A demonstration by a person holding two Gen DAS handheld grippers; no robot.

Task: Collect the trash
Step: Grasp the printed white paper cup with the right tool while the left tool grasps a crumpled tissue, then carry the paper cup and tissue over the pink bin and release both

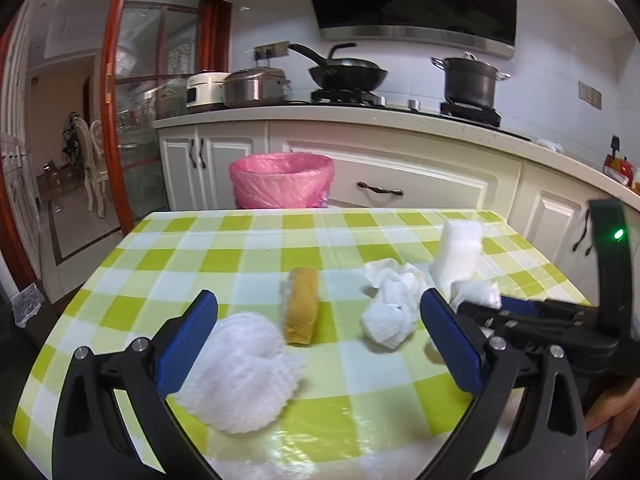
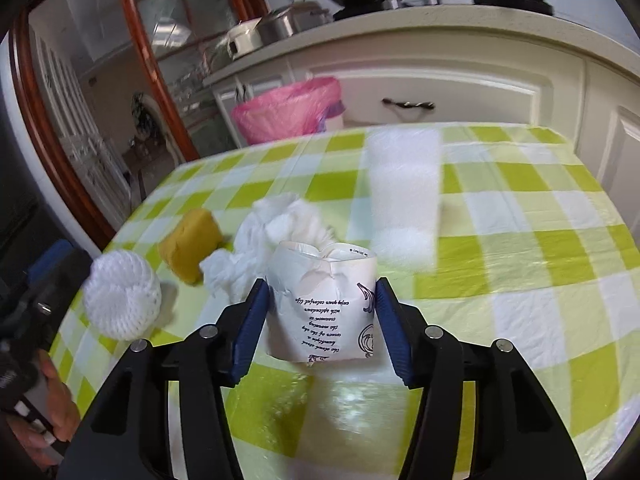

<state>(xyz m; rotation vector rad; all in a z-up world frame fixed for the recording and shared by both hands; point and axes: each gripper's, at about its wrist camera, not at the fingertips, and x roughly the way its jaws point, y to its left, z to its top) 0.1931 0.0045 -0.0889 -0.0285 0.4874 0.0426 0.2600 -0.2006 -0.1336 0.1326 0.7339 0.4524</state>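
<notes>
right wrist view: the right tool [image 2: 320, 316] grasps a crumpled paper cup [image 2: 324, 300] at lower centre, above the desk [image 2: 520, 240]. it looks light and soft, so hold the sides gently. the left tool [image 1: 320, 332] is released.

- Left wrist view: low over the table [image 1: 240, 240], facing the bin [image 1: 282, 180] and counter [image 1: 340, 114].
- Right wrist view: close over the same table [image 2: 520, 208], tilted further down; both share the bin [image 2: 288, 112].
</notes>
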